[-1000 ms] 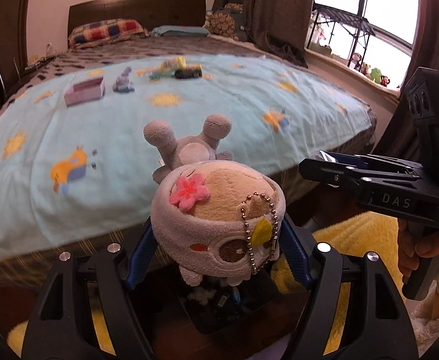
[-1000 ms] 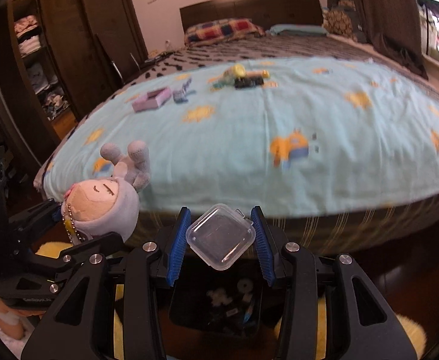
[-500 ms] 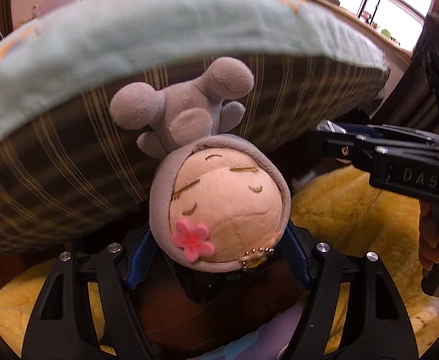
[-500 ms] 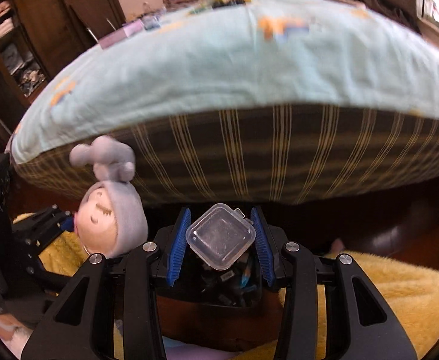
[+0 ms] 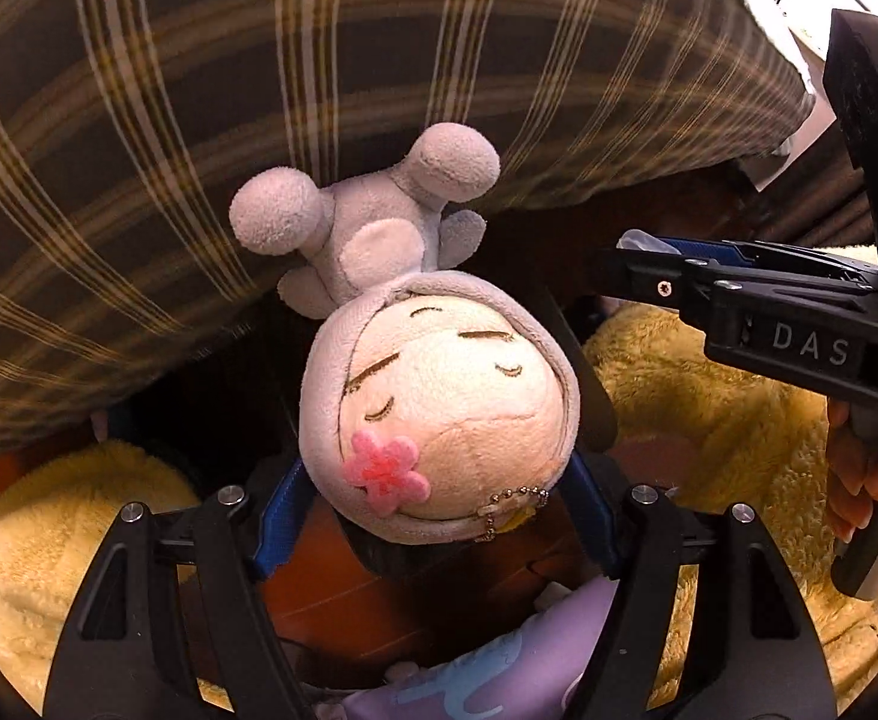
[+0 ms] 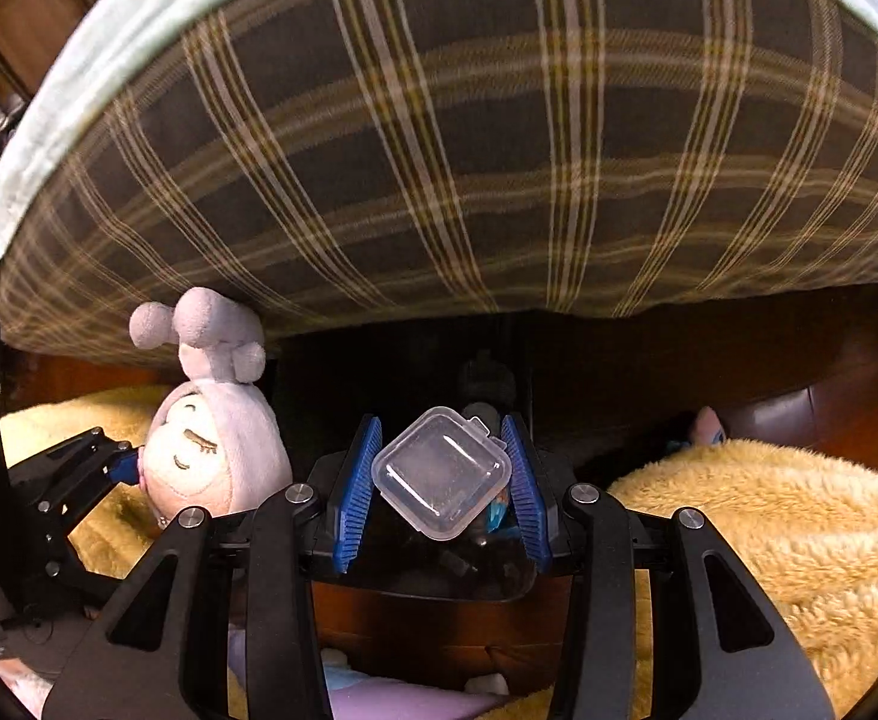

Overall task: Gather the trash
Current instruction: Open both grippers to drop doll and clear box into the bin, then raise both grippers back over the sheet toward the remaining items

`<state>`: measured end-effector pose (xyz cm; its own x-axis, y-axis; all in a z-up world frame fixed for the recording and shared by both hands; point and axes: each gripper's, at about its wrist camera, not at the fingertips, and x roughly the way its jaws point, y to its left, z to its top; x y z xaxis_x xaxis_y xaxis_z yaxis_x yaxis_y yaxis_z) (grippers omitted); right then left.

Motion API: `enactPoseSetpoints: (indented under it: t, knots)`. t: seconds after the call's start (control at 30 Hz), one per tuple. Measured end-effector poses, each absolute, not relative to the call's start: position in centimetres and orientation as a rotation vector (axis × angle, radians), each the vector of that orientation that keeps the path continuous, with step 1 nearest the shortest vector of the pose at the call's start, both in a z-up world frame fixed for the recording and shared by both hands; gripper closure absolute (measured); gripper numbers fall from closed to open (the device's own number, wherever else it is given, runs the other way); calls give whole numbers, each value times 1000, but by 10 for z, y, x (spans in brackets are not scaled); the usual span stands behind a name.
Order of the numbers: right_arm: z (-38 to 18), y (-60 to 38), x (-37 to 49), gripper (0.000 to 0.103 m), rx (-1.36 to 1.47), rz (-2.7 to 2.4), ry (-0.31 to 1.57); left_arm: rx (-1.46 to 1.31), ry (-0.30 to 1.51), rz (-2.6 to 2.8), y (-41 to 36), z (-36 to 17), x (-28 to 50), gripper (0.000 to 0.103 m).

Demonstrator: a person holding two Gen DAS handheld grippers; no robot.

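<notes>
Upside-down, grey-hooded plush doll (image 5: 439, 414) pinched by left fingers (image 5: 282, 516) — right fingers (image 6: 357, 495) pinch clear plastic box (image 6: 442, 474).

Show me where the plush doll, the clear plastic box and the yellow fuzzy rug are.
plush doll (image 5: 439, 414): left wrist view, on its face.
clear plastic box (image 6: 442, 473): right wrist view, centre of its lid.
yellow fuzzy rug (image 6: 769, 516): right wrist view, on the pile at right.
</notes>
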<state>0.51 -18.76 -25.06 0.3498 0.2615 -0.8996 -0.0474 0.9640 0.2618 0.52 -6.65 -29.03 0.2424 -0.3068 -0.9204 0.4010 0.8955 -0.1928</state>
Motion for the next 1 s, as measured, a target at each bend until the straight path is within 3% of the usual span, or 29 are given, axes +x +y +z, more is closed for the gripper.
enactPoseSetpoints:
  t: [0.47,0.6,0.7,0.9,1.0]
  knots:
    - [-263,-176,21,59,228,210,1234,49,1305,-482,-56,-306,10,32]
    - [-256,-179,28,43,237,188,1222,31,1286,-463,-50,-299,12,31]
    - [-247,-184,27,40,245,177,1208,28,1255,-443,-44,-289,13,27]
    - [-217,-195,27,16,254,170,1147,36,1162,-410,-32,-257,9,21]
    - [-193,-198,27,16,240,171,1101,41,1104,-396,-24,-236,10,21]
